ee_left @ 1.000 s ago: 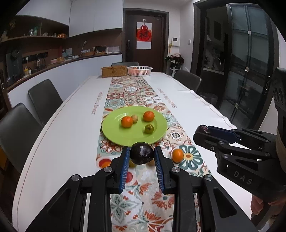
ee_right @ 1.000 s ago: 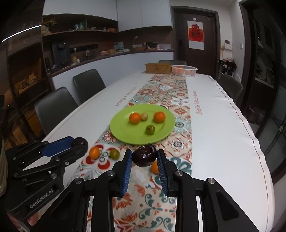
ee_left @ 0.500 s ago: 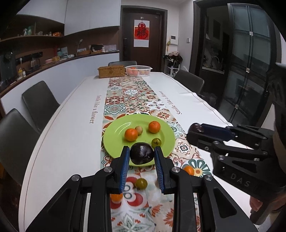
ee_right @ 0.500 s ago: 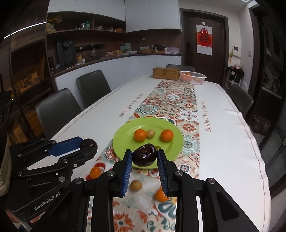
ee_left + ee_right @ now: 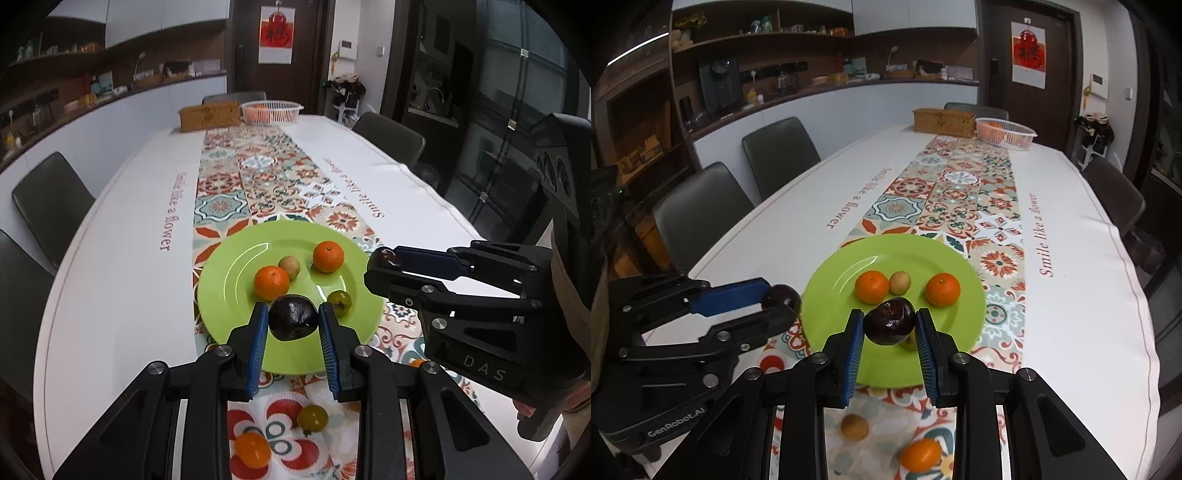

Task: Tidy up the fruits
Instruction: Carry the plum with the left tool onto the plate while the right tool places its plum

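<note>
Four fruits (image 5: 271, 282) on green plate (image 5: 236, 295)

Dark plums (image 5: 293, 319) – over green plate (image 5: 221, 295)

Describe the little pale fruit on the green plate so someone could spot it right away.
On the patterned runner down the white table sits a green plate. Between its two oranges lies the pale fruit, touching the left orange. It is the only tan, beige one there, smaller than both oranges.

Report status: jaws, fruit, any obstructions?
Left gripper shut on dark plum; right gripper shut on second plum. Both over green plate. Nothing blocking.
</note>
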A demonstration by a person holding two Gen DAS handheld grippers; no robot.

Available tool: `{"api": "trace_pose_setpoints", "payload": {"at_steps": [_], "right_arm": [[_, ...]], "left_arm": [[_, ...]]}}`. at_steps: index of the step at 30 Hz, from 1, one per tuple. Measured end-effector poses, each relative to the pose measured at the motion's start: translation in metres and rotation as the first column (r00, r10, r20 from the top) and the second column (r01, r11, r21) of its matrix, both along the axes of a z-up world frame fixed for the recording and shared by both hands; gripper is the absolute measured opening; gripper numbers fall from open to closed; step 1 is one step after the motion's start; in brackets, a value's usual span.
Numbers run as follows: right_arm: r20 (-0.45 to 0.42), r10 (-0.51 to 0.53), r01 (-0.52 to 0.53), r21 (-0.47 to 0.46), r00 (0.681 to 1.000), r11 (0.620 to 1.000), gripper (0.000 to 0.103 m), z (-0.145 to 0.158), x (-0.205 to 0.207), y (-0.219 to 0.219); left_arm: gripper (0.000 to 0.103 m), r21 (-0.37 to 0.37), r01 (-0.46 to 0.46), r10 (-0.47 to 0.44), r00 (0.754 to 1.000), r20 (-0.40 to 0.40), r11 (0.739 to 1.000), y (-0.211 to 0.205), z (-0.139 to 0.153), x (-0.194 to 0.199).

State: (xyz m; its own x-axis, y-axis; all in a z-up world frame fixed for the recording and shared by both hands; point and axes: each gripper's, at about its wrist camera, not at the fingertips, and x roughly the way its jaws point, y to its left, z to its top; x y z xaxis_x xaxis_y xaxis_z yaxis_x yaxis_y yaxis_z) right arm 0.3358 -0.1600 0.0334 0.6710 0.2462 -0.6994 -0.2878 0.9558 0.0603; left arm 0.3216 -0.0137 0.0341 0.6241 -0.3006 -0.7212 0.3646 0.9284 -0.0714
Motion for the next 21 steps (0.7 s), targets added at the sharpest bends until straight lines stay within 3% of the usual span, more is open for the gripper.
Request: {"api": "trace_pose_setpoints", "payload": {"at_steps": [21], "right_arm": [[-0.144,-0.001,0.000,-0.010,0.990,1.000,0.029,-0.050,0.072,0.004]], "left_arm": [[0.028,0.011,0.007,-0.005,0.990,-0.142,1.000,0.001,-0.045,0.063]]}}
